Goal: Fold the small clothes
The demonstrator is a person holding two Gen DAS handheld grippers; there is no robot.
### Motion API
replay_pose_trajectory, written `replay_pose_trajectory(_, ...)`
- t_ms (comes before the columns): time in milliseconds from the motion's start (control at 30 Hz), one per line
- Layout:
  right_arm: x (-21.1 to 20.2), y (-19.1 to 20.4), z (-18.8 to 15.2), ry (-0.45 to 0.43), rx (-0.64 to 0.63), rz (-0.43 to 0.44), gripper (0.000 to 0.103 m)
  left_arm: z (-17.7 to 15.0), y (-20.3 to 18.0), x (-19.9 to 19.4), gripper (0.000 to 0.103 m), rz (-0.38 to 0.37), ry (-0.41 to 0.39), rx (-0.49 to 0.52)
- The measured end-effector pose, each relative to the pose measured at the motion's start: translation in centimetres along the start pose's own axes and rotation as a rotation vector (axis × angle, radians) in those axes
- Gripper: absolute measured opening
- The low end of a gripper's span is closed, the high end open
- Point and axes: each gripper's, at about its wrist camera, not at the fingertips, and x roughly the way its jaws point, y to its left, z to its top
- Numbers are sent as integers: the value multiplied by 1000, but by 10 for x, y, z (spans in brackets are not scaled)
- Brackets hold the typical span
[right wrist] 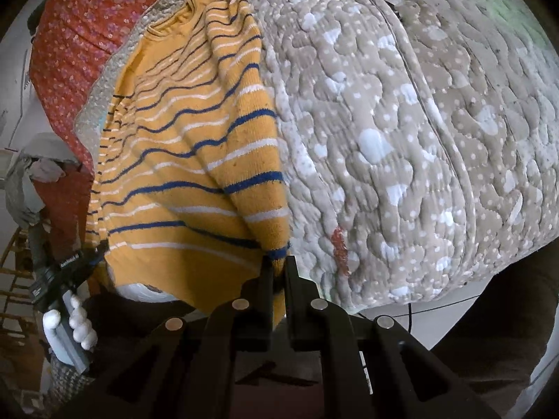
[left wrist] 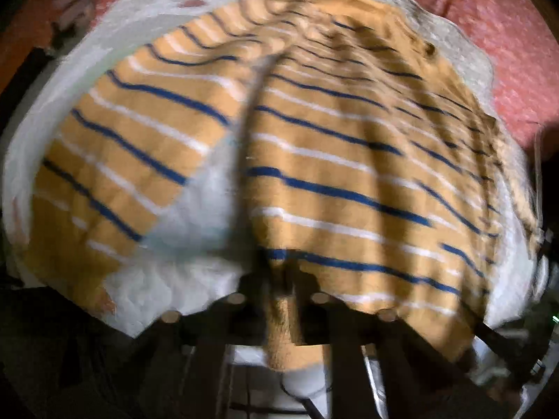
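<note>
Both claws, left and right, clamped, angled down.

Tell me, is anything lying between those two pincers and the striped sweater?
Nothing visible. The right gripper is already shut on a sleeve cuff of the sweater, and the left gripper is pinching its bottom edge. It lies on the quilt.

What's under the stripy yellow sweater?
The stripy yellow sweater lies on a spotted grey quilt, which sticks out all around it. A red flowery cloth shows beyond the quilt. Whatever is right beneath the sweater's middle is covered.
</note>
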Motion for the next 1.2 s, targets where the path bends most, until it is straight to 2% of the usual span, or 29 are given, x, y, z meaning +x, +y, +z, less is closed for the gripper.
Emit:
replay_pose_trajectory(267,-24,6,-6,14,-56,23,5,-14,-11,-34,7,-11,26,31)
replay_pose_trajectory(433,-12,-4,-16,53,-38,17,5,-27,-12,-24,7,63,56,55)
replay_pose_trajectory(533,-10,-13,-15,21,12,49,9,-26,-7,-10,9,97,81,33)
replay_pose_trajectory(600,-26,-16,-8,-42,16,62,9,-24,-5,-11,9,91,76,24)
replay_pose_trajectory(667,-49,-24,5,-123,21,69,9,-23,-4,-23,11,97,35,31)
replay_pose_trajectory(733,-79,-48,27,-236,105,45,17,-20,-2,-37,28,102,-14,22)
replay_pose_trajectory(800,-103,-78,48,-340,217,53,27,-16,-2,-49,39,90,-62,-4)
replay_pose_trajectory(833,-114,-95,58,-394,277,50,32,-14,-2,-54,40,79,-81,-12)
replay_pose_trajectory(967,-136,-158,97,-538,484,57,34,-10,-10,-60,43,45,-99,-5)
replay_pose_trajectory(1200,-131,-214,162,-643,724,104,39,-11,-36,-48,43,26,-60,32)
